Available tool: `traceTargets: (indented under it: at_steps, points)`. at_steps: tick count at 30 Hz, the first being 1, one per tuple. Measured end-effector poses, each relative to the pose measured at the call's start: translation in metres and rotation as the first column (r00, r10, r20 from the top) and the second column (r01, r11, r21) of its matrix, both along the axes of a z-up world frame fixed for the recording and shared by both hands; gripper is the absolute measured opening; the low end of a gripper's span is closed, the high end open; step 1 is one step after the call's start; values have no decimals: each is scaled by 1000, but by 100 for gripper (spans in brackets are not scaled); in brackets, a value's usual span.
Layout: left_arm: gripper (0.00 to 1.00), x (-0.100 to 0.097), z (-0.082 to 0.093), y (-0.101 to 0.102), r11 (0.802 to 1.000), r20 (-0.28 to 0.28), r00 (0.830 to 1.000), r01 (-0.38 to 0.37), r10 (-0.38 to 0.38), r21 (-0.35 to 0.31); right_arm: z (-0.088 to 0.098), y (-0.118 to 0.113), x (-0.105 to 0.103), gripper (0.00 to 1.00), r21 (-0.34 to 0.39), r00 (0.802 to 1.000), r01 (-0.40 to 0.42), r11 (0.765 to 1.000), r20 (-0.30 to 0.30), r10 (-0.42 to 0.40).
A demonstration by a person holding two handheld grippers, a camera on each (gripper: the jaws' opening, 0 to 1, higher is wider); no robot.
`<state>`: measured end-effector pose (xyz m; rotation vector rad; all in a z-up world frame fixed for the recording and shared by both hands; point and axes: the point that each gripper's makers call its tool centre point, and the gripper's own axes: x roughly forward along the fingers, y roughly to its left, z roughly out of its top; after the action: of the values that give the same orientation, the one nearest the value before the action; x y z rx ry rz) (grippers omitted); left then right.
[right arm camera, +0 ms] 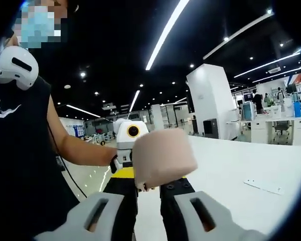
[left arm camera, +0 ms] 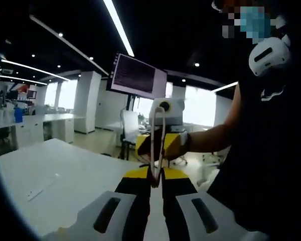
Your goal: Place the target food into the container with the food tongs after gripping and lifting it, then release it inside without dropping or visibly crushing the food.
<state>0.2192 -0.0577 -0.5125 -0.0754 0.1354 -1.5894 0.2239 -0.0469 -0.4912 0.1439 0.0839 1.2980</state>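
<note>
Two grippers face each other above the near edge of the white table (left arm camera: 65, 175), and I read both off their own cameras. In the left gripper view, the left gripper (left arm camera: 155, 176) has its jaws drawn in narrow on the food tongs (left arm camera: 159, 145), which I see edge-on as a thin white loop rising from between the jaw tips. Beyond the tongs, off the table's edge, the right gripper (left arm camera: 166, 144) points back at me, a person's forearm (left arm camera: 210, 138) behind it.

In the right gripper view, the right gripper (right arm camera: 149, 185) is closed on the lower edge of the beige food block (right arm camera: 163, 156). The block is held up in the air, clear of the table, with its shape intact (no dents that I can make out). The left gripper shows just behind the block.

A small white strip (right arm camera: 263, 186) lies on the table, well apart from the block. A dark monitor (left arm camera: 138, 75) hangs beyond the table's far side.
</note>
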Motion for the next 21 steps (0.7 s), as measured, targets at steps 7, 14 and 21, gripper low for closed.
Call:
traceTargets:
  at_steps: [7, 14, 21]
  points:
    - [4, -3, -7, -1, 1000, -15, 1000, 20, -20, 9, -8, 0, -5, 13, -54, 1000, -5, 999, -3, 4]
    - [11, -2, -13, 0, 1000, -20, 1000, 9, -8, 11, -14, 1, -4, 16, -90, 1000, -4, 996, -8, 3]
    - [12, -1, -21, 4, 999, -16, 1000, -6, 7, 46, -23, 6, -4, 16, -120, 1000, -15, 993, -25, 12]
